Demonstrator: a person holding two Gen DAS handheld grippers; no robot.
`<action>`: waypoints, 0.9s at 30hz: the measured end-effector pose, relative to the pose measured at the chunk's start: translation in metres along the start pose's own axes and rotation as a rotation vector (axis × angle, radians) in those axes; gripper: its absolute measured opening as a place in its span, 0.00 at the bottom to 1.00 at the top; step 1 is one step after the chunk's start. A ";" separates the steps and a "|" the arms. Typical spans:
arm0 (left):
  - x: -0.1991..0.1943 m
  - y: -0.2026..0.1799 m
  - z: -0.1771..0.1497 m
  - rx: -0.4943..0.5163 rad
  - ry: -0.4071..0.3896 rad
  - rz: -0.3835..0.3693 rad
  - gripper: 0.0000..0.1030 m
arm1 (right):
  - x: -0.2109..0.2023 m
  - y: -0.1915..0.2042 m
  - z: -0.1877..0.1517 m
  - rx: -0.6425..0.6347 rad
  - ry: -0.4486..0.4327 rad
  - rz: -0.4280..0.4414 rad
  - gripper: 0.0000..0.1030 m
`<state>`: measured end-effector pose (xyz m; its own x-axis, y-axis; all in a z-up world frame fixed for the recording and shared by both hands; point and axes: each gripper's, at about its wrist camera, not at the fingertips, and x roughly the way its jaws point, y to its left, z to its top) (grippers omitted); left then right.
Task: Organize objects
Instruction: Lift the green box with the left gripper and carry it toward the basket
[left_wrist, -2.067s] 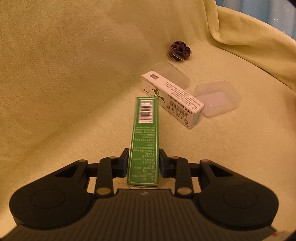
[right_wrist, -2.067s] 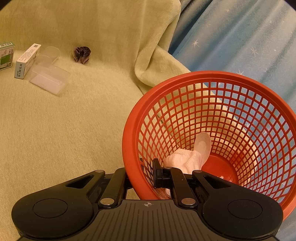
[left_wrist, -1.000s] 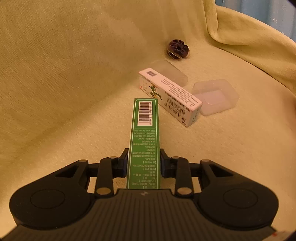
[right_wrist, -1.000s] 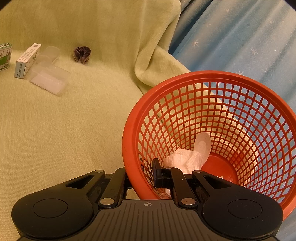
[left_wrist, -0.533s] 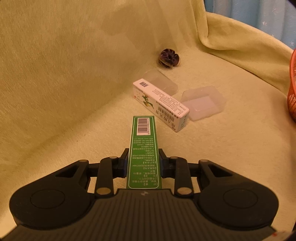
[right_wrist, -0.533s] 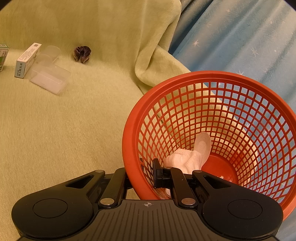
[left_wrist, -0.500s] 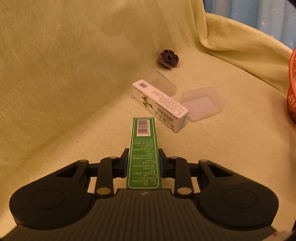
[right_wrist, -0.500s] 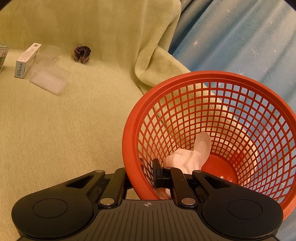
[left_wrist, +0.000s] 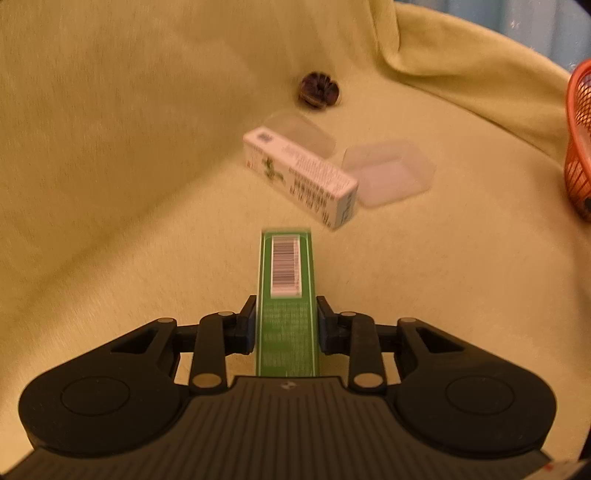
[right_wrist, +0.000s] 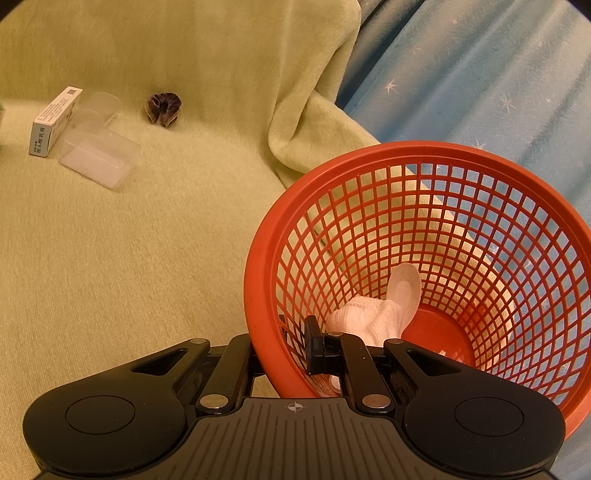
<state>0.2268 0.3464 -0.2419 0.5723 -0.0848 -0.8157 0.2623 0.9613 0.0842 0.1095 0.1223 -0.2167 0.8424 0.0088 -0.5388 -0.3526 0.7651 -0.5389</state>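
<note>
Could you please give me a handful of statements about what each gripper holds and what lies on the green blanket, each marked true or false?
1. The left gripper has its jaws shut on the green box. True.
2. The right gripper clamps the white box. False: its jaws grip the rim of the red basket; the white box lies on the blanket.
3. The red basket is empty. False: white cloth and a pale spoon lie inside.
4. A dark scrunchie lies beyond the white box in the left wrist view. True.
5. The clear plastic container sits inside the basket. False: it rests on the blanket beside the white box.
</note>
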 end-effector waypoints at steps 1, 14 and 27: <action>0.004 0.000 -0.002 -0.002 0.009 0.000 0.27 | 0.000 0.000 0.000 0.000 0.000 0.000 0.05; -0.008 0.000 -0.007 0.010 0.000 -0.003 0.24 | 0.001 0.001 0.000 -0.011 -0.002 0.003 0.05; -0.032 -0.013 0.012 0.033 -0.055 -0.043 0.24 | 0.000 0.002 0.000 -0.010 -0.003 0.004 0.05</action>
<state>0.2148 0.3335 -0.2097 0.6015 -0.1411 -0.7863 0.3127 0.9473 0.0692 0.1089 0.1238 -0.2185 0.8421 0.0138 -0.5391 -0.3601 0.7586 -0.5430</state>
